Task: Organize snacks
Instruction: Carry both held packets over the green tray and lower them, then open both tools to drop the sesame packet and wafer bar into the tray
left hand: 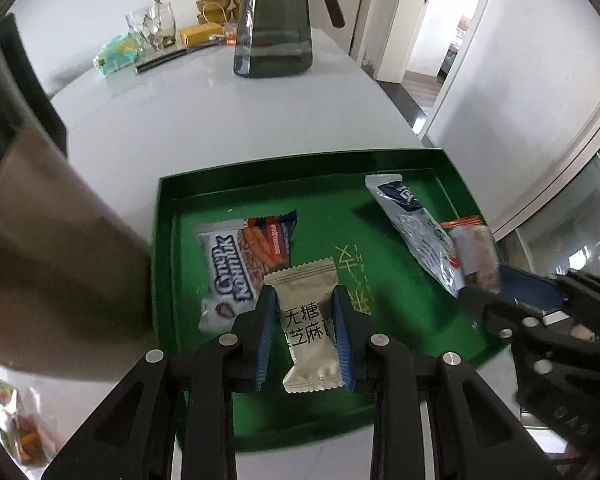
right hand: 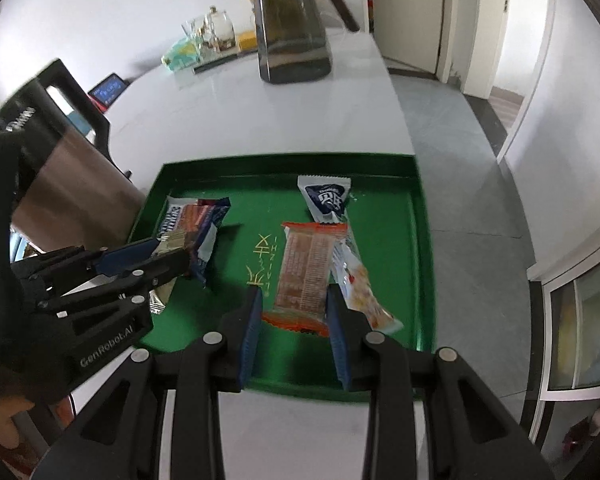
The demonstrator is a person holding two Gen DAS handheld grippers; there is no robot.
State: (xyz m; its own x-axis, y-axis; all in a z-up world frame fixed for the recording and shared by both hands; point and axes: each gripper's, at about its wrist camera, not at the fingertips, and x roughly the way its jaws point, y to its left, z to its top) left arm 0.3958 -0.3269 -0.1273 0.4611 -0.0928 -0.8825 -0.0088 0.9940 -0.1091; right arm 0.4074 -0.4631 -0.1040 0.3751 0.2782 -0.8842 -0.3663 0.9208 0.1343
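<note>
Green tray (left hand: 164, 264) on the white counter (left hand: 204, 120), its near rim close to the counter's front edge and its right rim near the counter's right edge, beyond which lies open floor. A tan container (left hand: 52, 248) stands just beside the tray's left wall; a dark pitcher (left hand: 274, 20) stands well apart at the far end. Left claw (left hand: 305, 300) is clenched on a beige sesame-candy packet (left hand: 308, 320) with serrated ends and black characters, held over the tray's near-left part, just beside a white-and-blue bar wrapper (left hand: 236, 264). Right claw (right hand: 294, 300) grips an orange-trimmed brown bar (right hand: 310, 272) over the tray's right half, partly overlapping a long white-and-blue packet (right hand: 326, 198). The tray's centre, bearing gold lettering (right hand: 260, 264), is bare green floor between the two claws.
</note>
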